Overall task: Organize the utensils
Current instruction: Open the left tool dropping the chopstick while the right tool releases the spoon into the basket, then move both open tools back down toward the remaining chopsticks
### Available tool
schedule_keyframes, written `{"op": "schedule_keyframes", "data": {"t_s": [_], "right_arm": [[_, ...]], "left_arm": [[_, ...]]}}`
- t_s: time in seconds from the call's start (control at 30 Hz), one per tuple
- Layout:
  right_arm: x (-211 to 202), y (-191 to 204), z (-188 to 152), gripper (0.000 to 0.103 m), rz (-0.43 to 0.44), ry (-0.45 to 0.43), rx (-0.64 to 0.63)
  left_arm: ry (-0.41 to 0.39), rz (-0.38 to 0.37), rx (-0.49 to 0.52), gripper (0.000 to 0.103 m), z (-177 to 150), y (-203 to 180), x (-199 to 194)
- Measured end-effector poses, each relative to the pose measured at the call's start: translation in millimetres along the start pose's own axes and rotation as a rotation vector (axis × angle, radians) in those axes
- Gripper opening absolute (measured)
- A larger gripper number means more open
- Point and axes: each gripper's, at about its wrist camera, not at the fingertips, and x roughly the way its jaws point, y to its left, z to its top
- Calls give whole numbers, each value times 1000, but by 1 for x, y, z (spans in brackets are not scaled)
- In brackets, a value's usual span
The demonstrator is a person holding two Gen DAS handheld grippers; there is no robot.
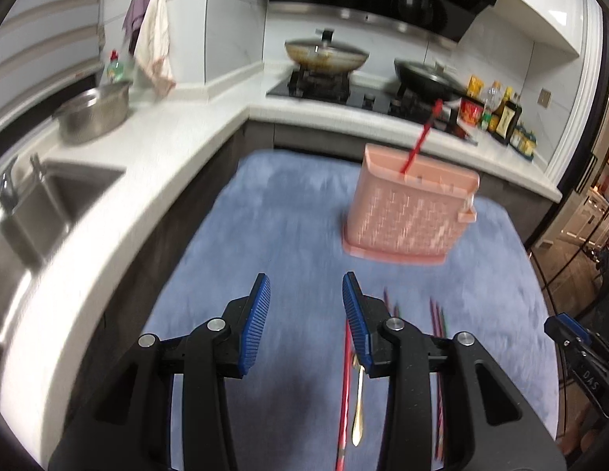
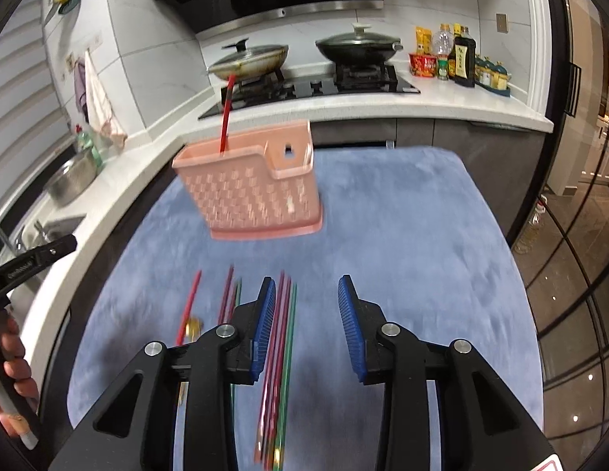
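Note:
A pink slotted utensil holder (image 1: 410, 212) (image 2: 251, 192) stands on a blue mat (image 1: 289, 212) (image 2: 402, 227), with one red chopstick (image 1: 420, 139) (image 2: 226, 114) upright in it. My left gripper (image 1: 306, 294) is open and empty, above the mat. Under it lie a red chopstick (image 1: 345, 388) and a gold spoon (image 1: 358, 408). More chopsticks (image 1: 438, 325) lie to the right. My right gripper (image 2: 306, 294) is open and empty over a bundle of red and green chopsticks (image 2: 281, 353). A single red chopstick (image 2: 188, 306) and the gold spoon (image 2: 192, 327) lie to its left.
A white counter (image 1: 179, 125) wraps around the left and back. It holds a sink (image 1: 41, 204), a steel bowl (image 1: 94, 112), a stove with two lidded pans (image 2: 300, 55) and bottles (image 2: 461, 59). The person's hand (image 2: 14, 357) shows at the left edge.

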Motion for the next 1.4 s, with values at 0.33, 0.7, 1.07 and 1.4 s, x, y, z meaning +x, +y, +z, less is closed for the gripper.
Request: {"op": "schedule_keyframes", "data": {"t_s": [0.33,0.7,1.07,1.4], "right_arm": [[-10,5,-87,33,-35,95,-14],[6,16,-149,33,-8,184,-27],[19,20,-163,33,-11,210,-43],[25,12,-164,32,-12,216,-26]], "left_arm": [[103,4,5,38,-82,10,-1],[179,-16,8,47,-140,10,9],[213,-40,21,48,-160,3,18],[236,-63,28,52,-165,-5,25]]}}
